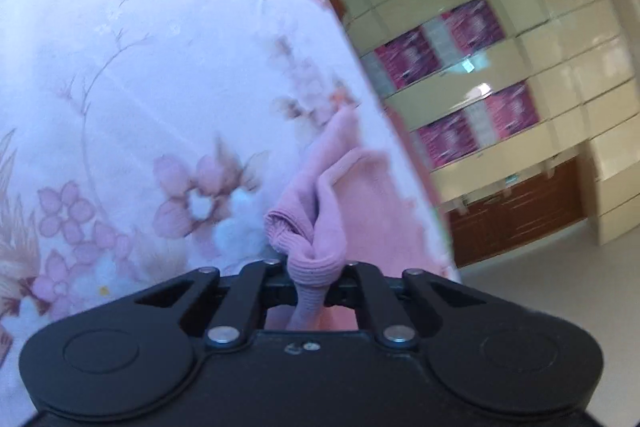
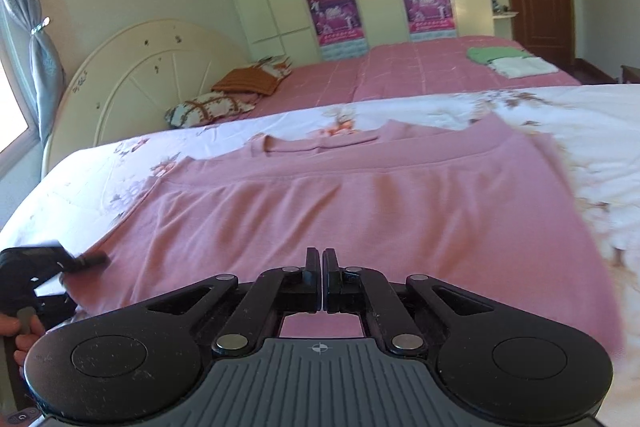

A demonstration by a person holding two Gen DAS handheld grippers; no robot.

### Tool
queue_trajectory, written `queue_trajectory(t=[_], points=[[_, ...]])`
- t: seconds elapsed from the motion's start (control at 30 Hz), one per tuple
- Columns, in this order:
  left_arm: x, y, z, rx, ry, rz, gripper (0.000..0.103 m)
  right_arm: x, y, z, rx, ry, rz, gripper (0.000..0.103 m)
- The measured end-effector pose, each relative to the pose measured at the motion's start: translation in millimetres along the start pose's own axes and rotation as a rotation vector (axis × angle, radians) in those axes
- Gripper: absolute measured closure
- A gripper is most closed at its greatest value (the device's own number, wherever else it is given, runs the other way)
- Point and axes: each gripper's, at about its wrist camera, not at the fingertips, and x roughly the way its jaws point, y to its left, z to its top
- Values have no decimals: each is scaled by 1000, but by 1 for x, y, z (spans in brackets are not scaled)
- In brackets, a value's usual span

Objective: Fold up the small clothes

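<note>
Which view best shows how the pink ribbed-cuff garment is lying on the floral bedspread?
The right wrist view: the pink garment lies spread nearly flat on the floral bedspread, neckline away from the camera. The left wrist view shows only a bunched ribbed edge pinched in the left claw.

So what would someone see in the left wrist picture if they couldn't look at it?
The left gripper is shut on a bunched ribbed edge of a pink garment, over a flowered white bedspread. Cream cupboards with pink posters blur behind.
</note>
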Motion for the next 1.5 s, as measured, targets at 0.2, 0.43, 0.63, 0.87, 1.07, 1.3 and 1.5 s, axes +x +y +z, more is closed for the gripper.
queue_trajectory(t=[0.2, 0.43, 0.63, 0.87, 1.07, 1.3, 1.5], points=[[2, 20, -7, 22, 34, 25, 95, 42, 19, 0, -71, 57, 25, 103], [-5, 27, -21, -39, 6, 9, 79, 62, 8, -12, -63, 94, 25, 103], [11, 20, -13, -14, -3, 66, 97, 64, 15, -4, -74, 110, 4, 103], [2, 32, -13, -16, -5, -3, 97, 70, 25, -4, -78, 148, -5, 103], [14, 38, -3, -71, 42, -22, 93, 72, 21, -3, 15, 133, -24, 103], [5, -3, -2, 81, 1, -27, 97, 70, 14, -2, 31, 133, 10, 103], [2, -101, -25, 349, 21, -62, 97, 71, -6, 3, 101, 154, 104, 103]])
